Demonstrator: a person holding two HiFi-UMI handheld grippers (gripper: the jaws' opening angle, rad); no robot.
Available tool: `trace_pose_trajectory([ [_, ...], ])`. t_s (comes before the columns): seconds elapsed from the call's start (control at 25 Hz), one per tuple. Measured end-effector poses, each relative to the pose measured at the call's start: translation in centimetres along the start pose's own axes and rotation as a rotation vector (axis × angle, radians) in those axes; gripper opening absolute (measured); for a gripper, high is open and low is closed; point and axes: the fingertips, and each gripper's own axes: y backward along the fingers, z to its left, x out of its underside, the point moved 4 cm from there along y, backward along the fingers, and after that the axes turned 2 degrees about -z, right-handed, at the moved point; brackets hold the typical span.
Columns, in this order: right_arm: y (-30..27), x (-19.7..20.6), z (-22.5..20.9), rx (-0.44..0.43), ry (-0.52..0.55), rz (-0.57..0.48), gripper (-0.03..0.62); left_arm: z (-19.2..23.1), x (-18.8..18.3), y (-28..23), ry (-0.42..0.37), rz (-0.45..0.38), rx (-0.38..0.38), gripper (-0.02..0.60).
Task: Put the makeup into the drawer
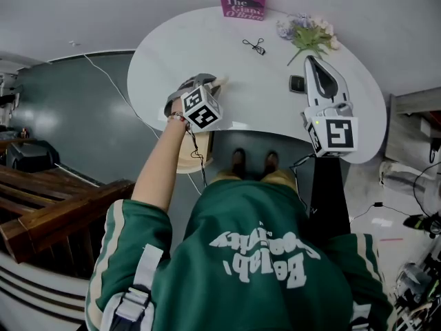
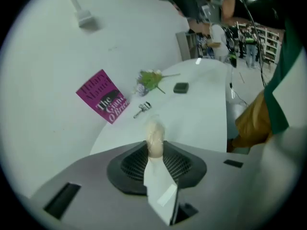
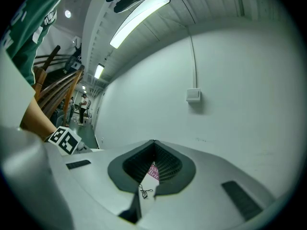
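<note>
Beige and slim, the makeup tube (image 2: 155,137) is pinched between the pads of the left gripper (image 1: 210,83), its tip poking out past them. It is at the near edge of the white counter (image 1: 262,109), a hold we judge ready for carrying. We see no drawer in any view. The right gripper (image 1: 311,61) waits level at the counter's right side, jaws pressed together on nothing, out of the left's way.
</note>
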Motion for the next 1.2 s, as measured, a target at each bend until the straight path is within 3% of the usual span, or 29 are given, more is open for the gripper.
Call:
trace_pose_trajectory([
  [0.36, 0.2, -0.2, 0.3, 0.003, -0.003, -0.008, 0.009, 4.6, -10.2, 8.1, 0.233, -0.378, -0.207, 0.11],
  [0.76, 0.9, -0.6, -2.0, 0.058, -0.019, -0.027, 0.009, 6.3, -15.3, 13.8, 0.494, -0.694, -0.393, 0.112],
  [1.0, 1.4, -0.3, -2.6, 0.062, -0.017, -0.02, 0.009, 5.4, -16.8, 14.7, 0.46, -0.767, -0.426, 0.112],
  [1.2, 0.5, -0.4, -2.2, 0.013, -0.015, -0.03, 0.009, 5.4, -16.5, 15.6, 0.459, -0.764, -0.469, 0.114],
])
